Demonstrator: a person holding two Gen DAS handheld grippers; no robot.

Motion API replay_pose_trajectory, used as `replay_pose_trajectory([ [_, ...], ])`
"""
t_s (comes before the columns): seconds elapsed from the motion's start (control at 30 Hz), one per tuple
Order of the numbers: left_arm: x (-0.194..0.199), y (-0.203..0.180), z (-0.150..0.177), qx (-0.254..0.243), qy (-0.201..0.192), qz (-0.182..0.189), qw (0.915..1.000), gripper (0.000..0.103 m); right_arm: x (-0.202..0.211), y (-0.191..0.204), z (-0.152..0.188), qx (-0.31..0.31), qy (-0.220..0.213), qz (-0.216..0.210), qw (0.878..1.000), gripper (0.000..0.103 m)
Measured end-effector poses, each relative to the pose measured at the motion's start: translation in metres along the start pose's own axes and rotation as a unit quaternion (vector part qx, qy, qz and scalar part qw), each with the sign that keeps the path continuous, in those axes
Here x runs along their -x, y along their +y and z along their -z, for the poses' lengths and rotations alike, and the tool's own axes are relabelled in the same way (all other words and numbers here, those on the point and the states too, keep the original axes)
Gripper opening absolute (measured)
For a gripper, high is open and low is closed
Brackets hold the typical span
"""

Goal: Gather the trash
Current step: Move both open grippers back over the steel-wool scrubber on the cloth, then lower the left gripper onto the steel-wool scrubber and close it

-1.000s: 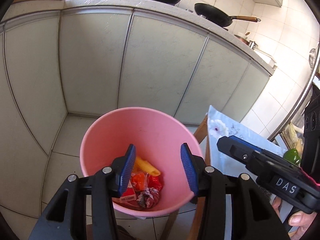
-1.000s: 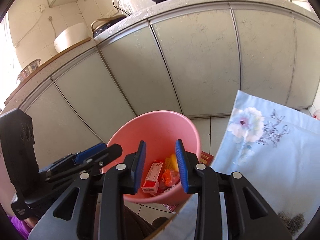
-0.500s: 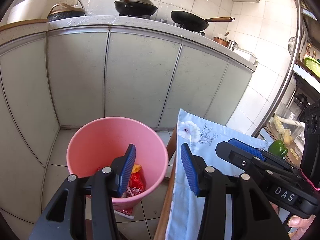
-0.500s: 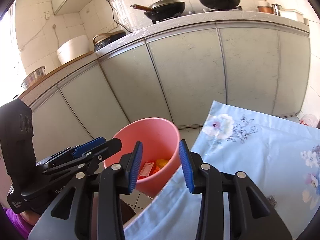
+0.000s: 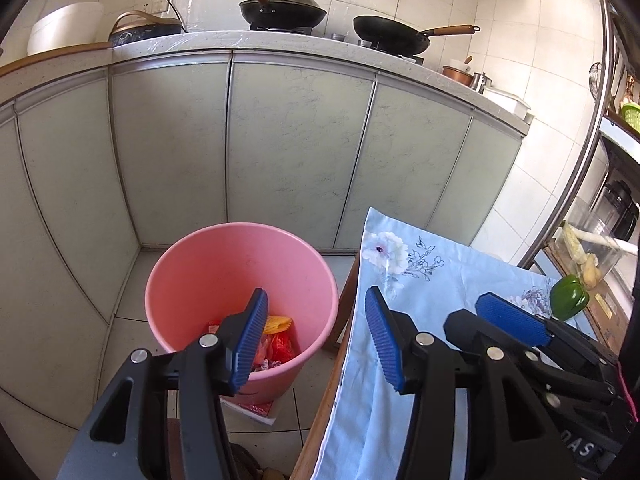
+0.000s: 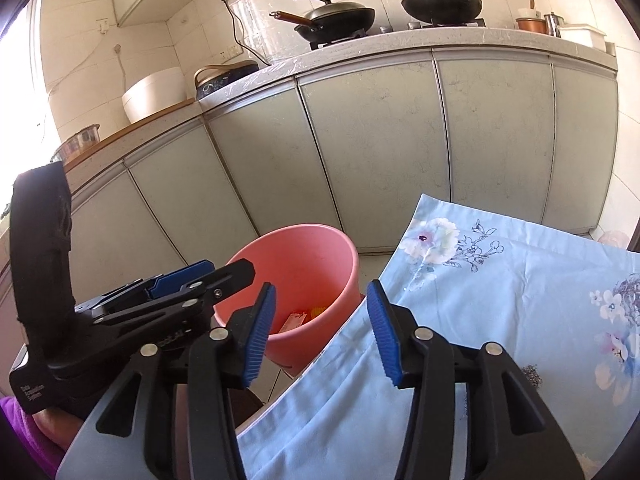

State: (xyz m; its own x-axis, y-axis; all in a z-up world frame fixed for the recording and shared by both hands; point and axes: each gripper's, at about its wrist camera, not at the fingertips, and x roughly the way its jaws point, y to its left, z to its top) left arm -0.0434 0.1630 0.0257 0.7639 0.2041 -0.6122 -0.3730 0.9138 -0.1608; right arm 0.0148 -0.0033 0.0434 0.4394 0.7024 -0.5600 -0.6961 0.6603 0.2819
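Note:
A pink bin point(image 5: 208, 280) stands on the tiled floor beside the table; it also shows in the right wrist view point(image 6: 320, 256). Red, orange and yellow wrappers point(image 5: 278, 338) lie in its bottom. My left gripper point(image 5: 316, 338) is open and empty, high over the bin's right rim and the table edge. My right gripper point(image 6: 322, 330) is open and empty, over the table's left edge, to the right of the left gripper. A small patch of dark crumbs point(image 6: 532, 374) lies on the blue floral tablecloth point(image 6: 500, 300).
Grey cabinet doors point(image 5: 296, 152) run behind the bin, under a counter with two black pans point(image 5: 282, 10). A green pepper point(image 5: 568, 302) sits at the table's far right edge. A red and white packet point(image 5: 252, 410) lies on the floor under the bin.
Both grippers have pulled up and back from over the bin toward the table. The right gripper's jaws have opened wider. The bin looks smaller and farther.

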Motion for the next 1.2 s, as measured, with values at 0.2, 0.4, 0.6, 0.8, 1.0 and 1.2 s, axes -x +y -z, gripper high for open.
replay_pose_trajectory([
  [0.2, 0.003, -0.023, 0.010, 0.001, 0.013, 0.011, 0.9999, 0.061, 0.032, -0.014, 0.014, 0.015, -0.017, 0.033, 0.999, 0.048],
  [0.4, -0.002, -0.059, 0.019, -0.033, 0.022, 0.027, 0.9988, 0.072, 0.056, -0.046, 0.029, -0.008, -0.017, 0.059, 0.998, 0.048],
  [0.6, -0.009, -0.083, 0.024, -0.051, 0.031, 0.033, 0.9976, 0.072, 0.080, -0.086, 0.043, -0.028, -0.029, 0.094, 0.995, 0.057],
  [0.8, -0.015, -0.095, 0.026, -0.053, 0.035, 0.031, 0.9975, 0.071, 0.105, -0.120, 0.058, -0.028, -0.031, 0.141, 0.989, 0.058],
  [1.0, -0.020, -0.111, 0.033, -0.062, 0.041, 0.054, 0.9958, 0.068, 0.127, -0.156, 0.079, -0.048, -0.025, 0.166, 0.985, 0.058],
  [1.2, -0.035, -0.131, 0.043, -0.088, 0.074, 0.080, 0.9901, 0.060, 0.136, -0.172, 0.096, -0.073, -0.010, 0.150, 0.986, 0.058],
])
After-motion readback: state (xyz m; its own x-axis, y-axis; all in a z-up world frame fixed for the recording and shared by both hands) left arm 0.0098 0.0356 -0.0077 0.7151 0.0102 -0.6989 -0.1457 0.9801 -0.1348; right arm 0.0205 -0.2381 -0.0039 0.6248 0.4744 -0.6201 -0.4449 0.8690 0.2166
